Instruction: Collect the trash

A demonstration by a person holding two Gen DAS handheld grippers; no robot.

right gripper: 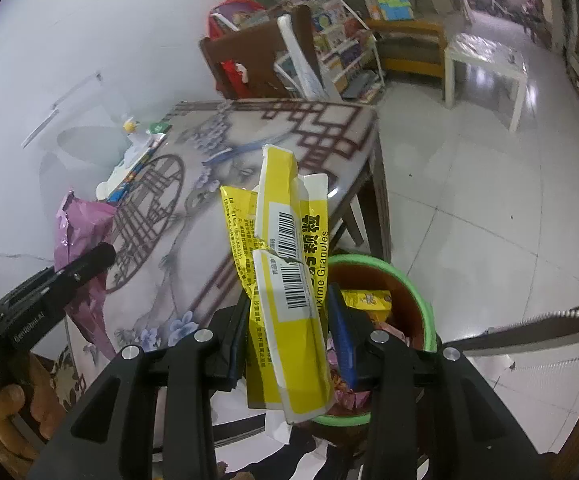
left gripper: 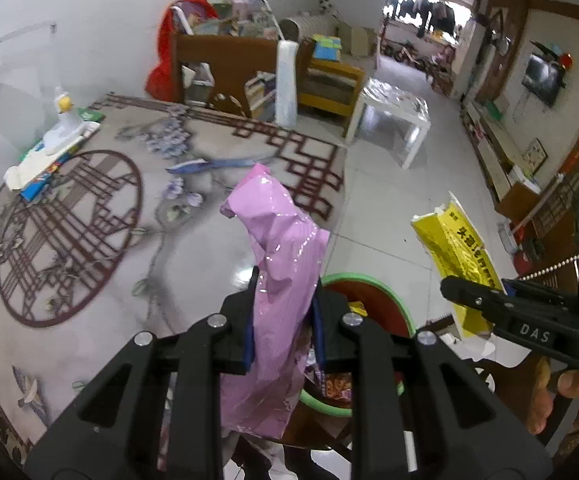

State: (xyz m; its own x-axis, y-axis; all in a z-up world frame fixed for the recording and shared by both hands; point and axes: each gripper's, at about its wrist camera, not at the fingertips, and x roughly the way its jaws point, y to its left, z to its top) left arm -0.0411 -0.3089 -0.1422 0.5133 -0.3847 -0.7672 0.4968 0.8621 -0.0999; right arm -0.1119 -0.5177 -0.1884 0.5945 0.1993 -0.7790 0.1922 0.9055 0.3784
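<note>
Both my grippers are loaded right now. My left gripper (left gripper: 285, 316) is clamped tight on a pink plastic bag (left gripper: 277, 264), glossy and crinkled, with shiny highlights all over it. It sticks up above the fingers into a folded peak and hangs down below them in a loose wad. From the right wrist view the same bag shows at the left edge, purple-pink and wrinkled.

My right gripper (right gripper: 289, 320) is squeezed on a flattened yellow box (right gripper: 285, 264), a medicine carton by the look of it. It's bright yellow with white panels, two barcodes, black Chinese print and the word "Granules" running up one side. It's torn and creased, with flaps splaying out at the top.

Both pieces sit just above the bin (right gripper: 421, 300), which is round, with a green rim and a reddish-brown inside. It stands on the floor by the corner of the patterned table (left gripper: 89, 216). There are already wrappers in it, including a yellow packet (right gripper: 369, 300) and some pinkish ones.

A person's hand (left gripper: 569, 392) grips the right tool's handle at the edge of the left view.
</note>
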